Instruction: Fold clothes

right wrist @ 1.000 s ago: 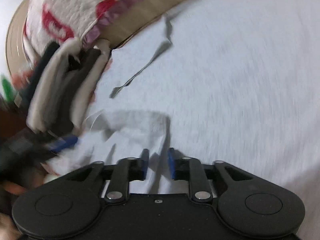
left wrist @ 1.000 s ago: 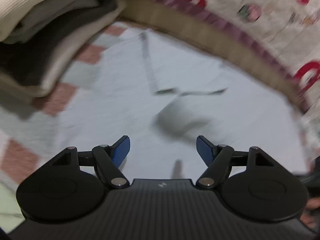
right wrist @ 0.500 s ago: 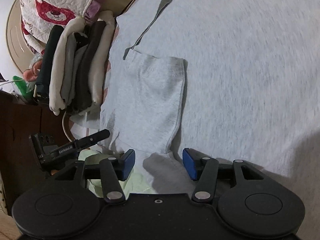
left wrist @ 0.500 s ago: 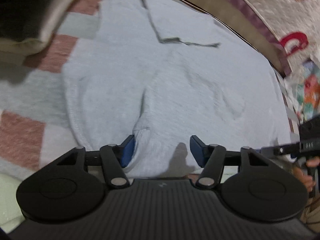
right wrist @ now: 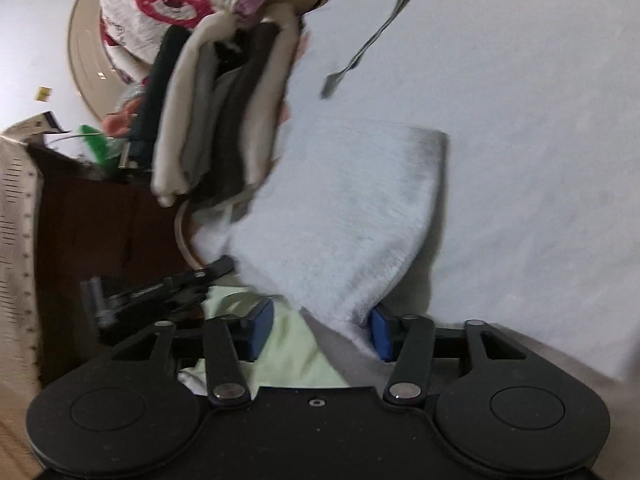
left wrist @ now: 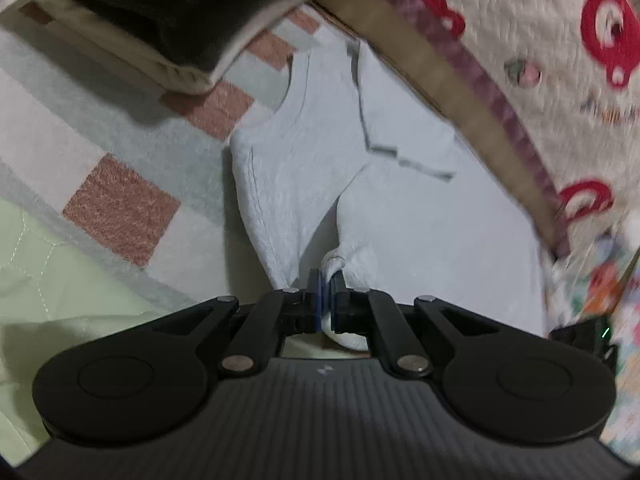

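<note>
Having just closed, left gripper now pinching grey shirt hem at 6 o'clock. Right gripper gaping, jaws just narrowing slightly, cloth between. Soft, light, floppy; gripping edges best.

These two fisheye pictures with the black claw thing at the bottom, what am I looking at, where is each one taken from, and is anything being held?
There is no robot here: a person holds a two-finger gripper in each hand, and each carries a camera looking along its fingers.

In the left wrist picture, the left gripper has just closed and is pinching a bunched edge of the light grey garment, which lies on a checked blanket.

In the right wrist picture, the right gripper is open; a folded flap of the same garment hangs between its blue pads, not clamped.

Nearby sits a stack of folded clothes, and a quilt with red prints lies behind.
</note>
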Demonstrator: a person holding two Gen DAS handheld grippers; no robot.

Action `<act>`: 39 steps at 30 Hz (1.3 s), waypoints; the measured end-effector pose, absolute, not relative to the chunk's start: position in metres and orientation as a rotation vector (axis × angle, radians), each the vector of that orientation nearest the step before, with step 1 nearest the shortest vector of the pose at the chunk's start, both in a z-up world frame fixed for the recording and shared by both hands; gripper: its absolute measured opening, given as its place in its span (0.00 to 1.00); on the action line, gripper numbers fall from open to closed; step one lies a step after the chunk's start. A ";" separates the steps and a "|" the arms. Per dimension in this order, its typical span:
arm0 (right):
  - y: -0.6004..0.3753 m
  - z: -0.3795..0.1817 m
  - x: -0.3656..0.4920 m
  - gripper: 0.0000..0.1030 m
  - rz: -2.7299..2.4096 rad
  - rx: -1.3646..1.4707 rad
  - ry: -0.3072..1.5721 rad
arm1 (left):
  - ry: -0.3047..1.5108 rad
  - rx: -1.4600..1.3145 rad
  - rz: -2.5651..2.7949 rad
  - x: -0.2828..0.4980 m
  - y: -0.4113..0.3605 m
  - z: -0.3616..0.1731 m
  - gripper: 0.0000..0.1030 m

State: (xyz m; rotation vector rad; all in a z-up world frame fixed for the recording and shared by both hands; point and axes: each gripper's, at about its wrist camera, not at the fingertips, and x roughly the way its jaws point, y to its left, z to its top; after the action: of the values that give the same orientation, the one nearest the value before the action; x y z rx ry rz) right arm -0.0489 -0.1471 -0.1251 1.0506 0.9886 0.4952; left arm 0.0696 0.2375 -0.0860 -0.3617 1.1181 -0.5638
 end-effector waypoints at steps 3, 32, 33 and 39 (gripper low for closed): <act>-0.147 -0.129 -0.049 0.47 0.436 1.043 1.035 | 1.141 -0.306 -0.593 0.071 0.229 -0.097 0.07; -0.142 -0.116 -0.055 0.21 0.513 1.022 1.044 | 1.254 -0.324 -0.629 0.075 0.249 -0.092 0.09; -0.143 -0.116 -0.055 0.20 0.508 1.010 1.051 | 1.262 -0.321 -0.628 0.075 0.251 -0.092 0.09; -0.130 -0.109 -0.055 0.15 0.452 0.808 1.104 | 1.235 -0.292 -0.574 0.072 0.258 -0.082 0.12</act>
State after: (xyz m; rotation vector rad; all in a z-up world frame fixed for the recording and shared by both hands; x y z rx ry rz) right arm -0.0554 -0.1295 -0.1089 0.8076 1.1039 0.4522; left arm 0.0717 0.2581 -0.0817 -0.2924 1.2350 -0.5738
